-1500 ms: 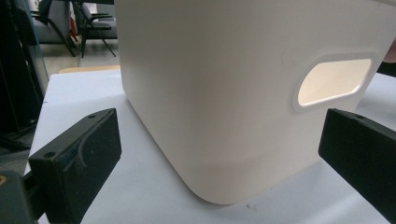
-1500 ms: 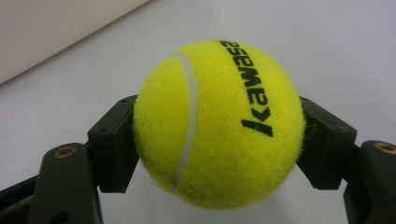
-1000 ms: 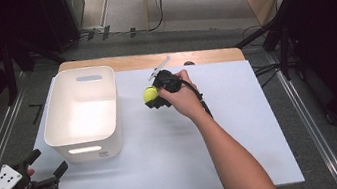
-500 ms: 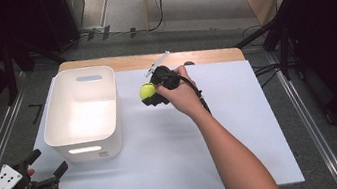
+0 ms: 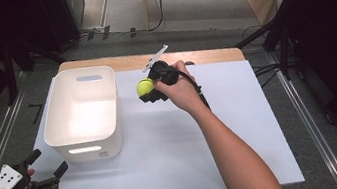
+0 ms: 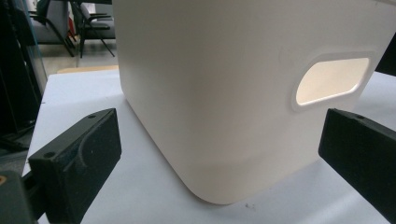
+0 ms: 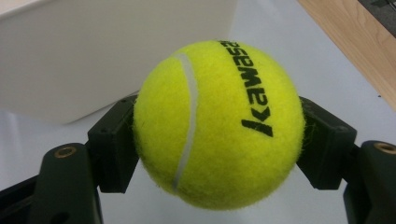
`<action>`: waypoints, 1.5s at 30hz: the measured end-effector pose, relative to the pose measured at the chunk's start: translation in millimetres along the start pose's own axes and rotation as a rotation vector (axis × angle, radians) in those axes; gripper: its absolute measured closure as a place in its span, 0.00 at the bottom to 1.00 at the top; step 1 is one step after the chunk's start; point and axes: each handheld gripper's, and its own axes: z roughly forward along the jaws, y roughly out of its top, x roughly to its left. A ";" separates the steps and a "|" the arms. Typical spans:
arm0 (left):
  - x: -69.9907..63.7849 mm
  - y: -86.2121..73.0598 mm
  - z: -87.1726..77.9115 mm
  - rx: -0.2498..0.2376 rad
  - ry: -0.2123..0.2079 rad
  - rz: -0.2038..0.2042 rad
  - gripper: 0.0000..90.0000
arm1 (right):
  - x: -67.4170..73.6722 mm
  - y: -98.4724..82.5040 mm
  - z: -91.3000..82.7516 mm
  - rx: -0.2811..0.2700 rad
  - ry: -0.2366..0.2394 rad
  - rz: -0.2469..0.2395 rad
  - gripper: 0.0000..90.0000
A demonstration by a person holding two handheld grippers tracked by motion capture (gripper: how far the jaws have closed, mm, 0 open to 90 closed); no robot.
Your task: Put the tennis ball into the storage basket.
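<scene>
Tabletop [image 5: 177,169] first: a white sheet covers it, with the white bin [image 5: 81,112] standing at about 9 o'clock from centre. Right tongs [image 5: 149,90] are clenched on the yellow tennis ball [image 5: 144,86], 1 pad on each side, just off the bin's 3 o'clock wall and clear of the surface. Left tongs [image 5: 48,165] rest released at 7 o'clock, near the bin's front handle slot. Best handling, I judge: carry the ball over the rim, centre it above the opening, then release low.
</scene>
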 end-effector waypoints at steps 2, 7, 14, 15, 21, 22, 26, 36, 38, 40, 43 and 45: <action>0.0 0.0 0.0 0.000 -0.001 0.001 0.00 | -0.1 1.9 -1.5 -0.002 0.005 -0.013 0.26; 0.2 0.1 -0.1 0.001 -0.002 0.001 0.00 | 1.6 7.7 -5.9 -0.005 0.005 -0.017 0.26; 0.1 0.1 0.0 0.001 -0.002 -0.001 0.00 | 4.9 16.4 -10.6 -0.004 0.013 -0.040 0.26; 0.1 0.1 0.0 0.001 -0.002 -0.001 0.00 | 5.7 17.7 -11.1 -0.003 0.015 -0.041 0.26; 0.2 0.1 -0.2 0.000 -0.002 -0.001 0.00 | 11.6 25.5 -12.3 -0.006 0.024 -0.054 0.26; 0.3 0.1 -0.3 0.002 -0.002 0.000 0.00 | 12.9 26.9 -12.3 -0.006 0.025 -0.057 0.26; 0.6 0.1 -0.6 0.004 -0.004 0.001 0.00 | 17.5 32.9 -12.0 -0.008 0.035 -0.081 0.26; 0.8 0.2 -0.7 0.006 -0.004 0.004 0.00 | 28.1 42.5 -10.9 -0.002 0.051 -0.094 0.26; 0.8 0.2 -0.7 0.006 -0.004 0.003 0.00 | 29.2 44.4 -11.2 0.001 0.055 -0.104 0.26; 0.6 0.2 -0.6 0.005 -0.005 0.002 0.00 | 30.7 46.5 -11.6 -0.004 0.058 -0.106 0.26; 0.5 0.2 -0.7 0.005 -0.005 0.001 0.00 | 33.1 50.6 -12.9 -0.010 0.061 -0.116 0.26; 0.6 0.2 -0.7 0.005 -0.005 0.000 0.00 | 34.5 53.4 -13.3 -0.017 0.065 -0.128 0.26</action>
